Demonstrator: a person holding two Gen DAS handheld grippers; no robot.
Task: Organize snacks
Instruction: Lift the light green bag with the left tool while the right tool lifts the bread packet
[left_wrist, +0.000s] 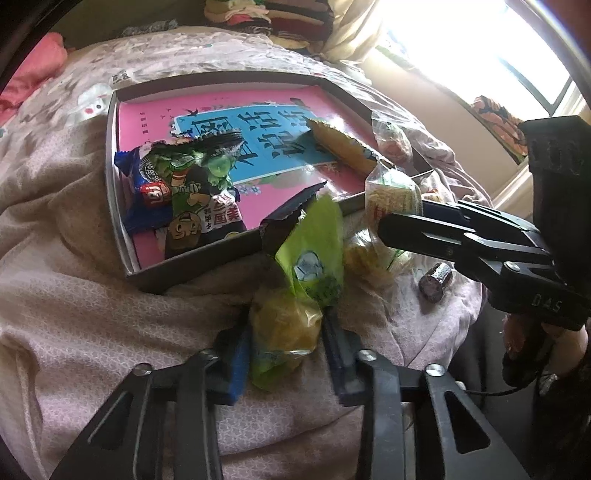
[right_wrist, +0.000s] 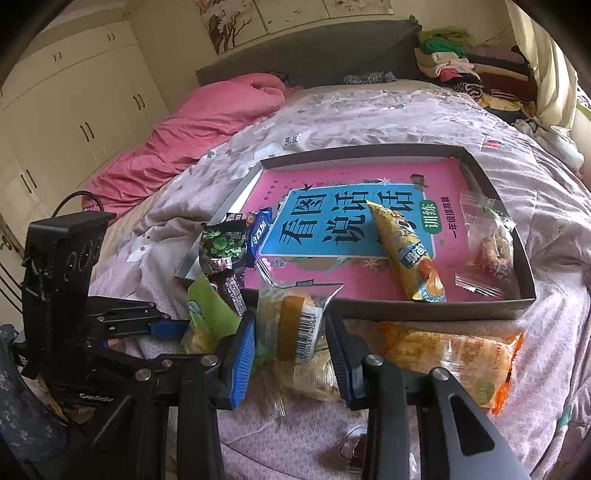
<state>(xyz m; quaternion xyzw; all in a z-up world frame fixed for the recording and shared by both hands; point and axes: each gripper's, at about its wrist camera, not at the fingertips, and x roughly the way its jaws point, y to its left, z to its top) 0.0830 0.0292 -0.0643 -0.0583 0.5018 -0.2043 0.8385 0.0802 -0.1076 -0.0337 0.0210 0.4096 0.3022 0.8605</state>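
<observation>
A shallow dark box tray (left_wrist: 192, 258) rests on the bed, with a pink book lining its bottom. Inside lie a blue packet (left_wrist: 144, 206), a green pea packet (left_wrist: 192, 184), a yellow tube packet (right_wrist: 410, 254) and a clear wrapped snack (right_wrist: 491, 240). My left gripper (left_wrist: 286, 360) is shut on a green-and-yellow snack packet (left_wrist: 295, 280) just in front of the tray's near wall. Beside it, my right gripper (right_wrist: 291, 354) is shut on a clear cake packet with a barcode (right_wrist: 295, 321). In the left wrist view that right gripper (left_wrist: 399, 218) comes in from the right.
An orange packet (right_wrist: 454, 354) lies on the floral bedspread to the right of my right gripper. A small foil-wrapped piece (left_wrist: 436, 282) sits on the cover. A pink quilt (right_wrist: 207, 122), stacked clothes (right_wrist: 469, 70) and a window (left_wrist: 480, 48) lie beyond.
</observation>
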